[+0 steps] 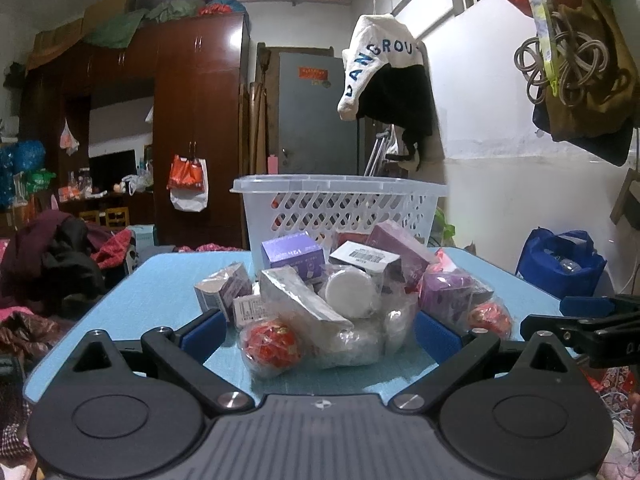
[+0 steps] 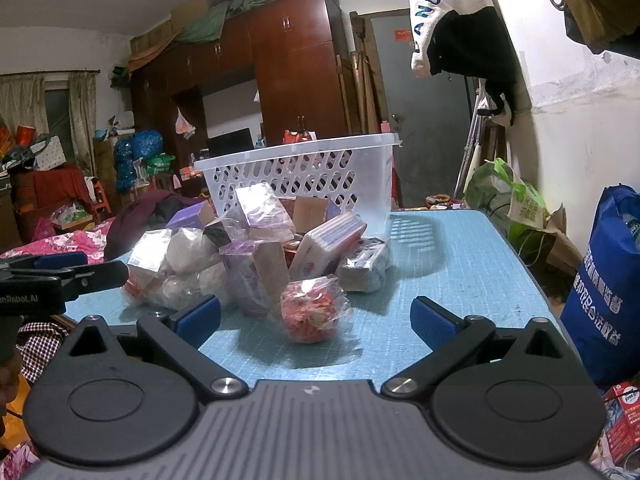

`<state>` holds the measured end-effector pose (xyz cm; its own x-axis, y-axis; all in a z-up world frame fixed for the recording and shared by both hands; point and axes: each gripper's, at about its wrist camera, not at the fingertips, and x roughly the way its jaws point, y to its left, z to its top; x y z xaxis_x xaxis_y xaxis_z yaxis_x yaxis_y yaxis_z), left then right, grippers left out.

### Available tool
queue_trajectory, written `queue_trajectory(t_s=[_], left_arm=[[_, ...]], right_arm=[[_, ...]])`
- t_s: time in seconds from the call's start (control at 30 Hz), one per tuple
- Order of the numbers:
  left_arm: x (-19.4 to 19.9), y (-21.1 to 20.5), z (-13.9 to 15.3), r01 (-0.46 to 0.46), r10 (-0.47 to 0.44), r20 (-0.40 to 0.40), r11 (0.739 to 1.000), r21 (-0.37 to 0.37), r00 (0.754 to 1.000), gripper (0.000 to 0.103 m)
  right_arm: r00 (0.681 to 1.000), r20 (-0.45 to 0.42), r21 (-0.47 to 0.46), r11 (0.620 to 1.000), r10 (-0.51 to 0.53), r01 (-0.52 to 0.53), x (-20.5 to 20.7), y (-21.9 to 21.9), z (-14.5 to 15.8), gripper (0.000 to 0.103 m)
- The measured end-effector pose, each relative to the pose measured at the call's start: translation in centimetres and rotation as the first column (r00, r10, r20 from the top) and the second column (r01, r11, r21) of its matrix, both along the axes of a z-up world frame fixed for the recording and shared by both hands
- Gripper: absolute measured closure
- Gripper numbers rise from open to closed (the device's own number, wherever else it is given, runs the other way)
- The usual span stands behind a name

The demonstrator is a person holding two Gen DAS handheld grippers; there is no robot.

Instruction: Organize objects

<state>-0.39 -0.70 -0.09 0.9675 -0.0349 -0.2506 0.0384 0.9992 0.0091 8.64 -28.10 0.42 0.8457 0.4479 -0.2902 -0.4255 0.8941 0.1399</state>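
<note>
A pile of small boxes and bagged items lies on a light blue table (image 1: pixel 160 280), with a white slotted basket (image 1: pixel 340 208) behind it. My left gripper (image 1: pixel 318 334) is open, its blue pads on either side of a red ball in clear wrap (image 1: pixel 270 346) at the pile's front. A purple box (image 1: pixel 292 254) and a white round lid (image 1: pixel 348 290) sit higher in the pile. In the right wrist view, my right gripper (image 2: pixel 316 320) is open around another red wrapped ball (image 2: pixel 312 314), with the basket (image 2: pixel 296 176) beyond. The right gripper also shows at the left view's right edge (image 1: pixel 588 320).
A blue shopping bag (image 2: pixel 608 292) stands right of the table (image 2: pixel 460 260). A bed with clothes (image 1: pixel 52 268) lies left. A brown wardrobe (image 1: pixel 192 120) and grey door stand at the back. A white jacket (image 1: pixel 380 64) hangs above the basket.
</note>
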Motion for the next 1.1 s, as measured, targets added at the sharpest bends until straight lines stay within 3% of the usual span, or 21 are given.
queue_trajectory(t_s=[0.3, 1.1], left_arm=[[-0.3, 0.9, 0.4, -0.046, 0.048, 0.067, 0.999, -0.019, 0.997, 0.0], [0.2, 1.1, -0.2, 0.004, -0.005, -0.021, 0.999, -0.038, 1.0, 0.0]], right_arm=[[1.0, -0.003, -0.006, 1.0, 0.0, 0.0, 0.0, 0.1, -0.1, 0.0], [1.0, -0.021, -0.024, 1.0, -0.017, 0.017, 0.1, 0.0, -0.3, 0.0]])
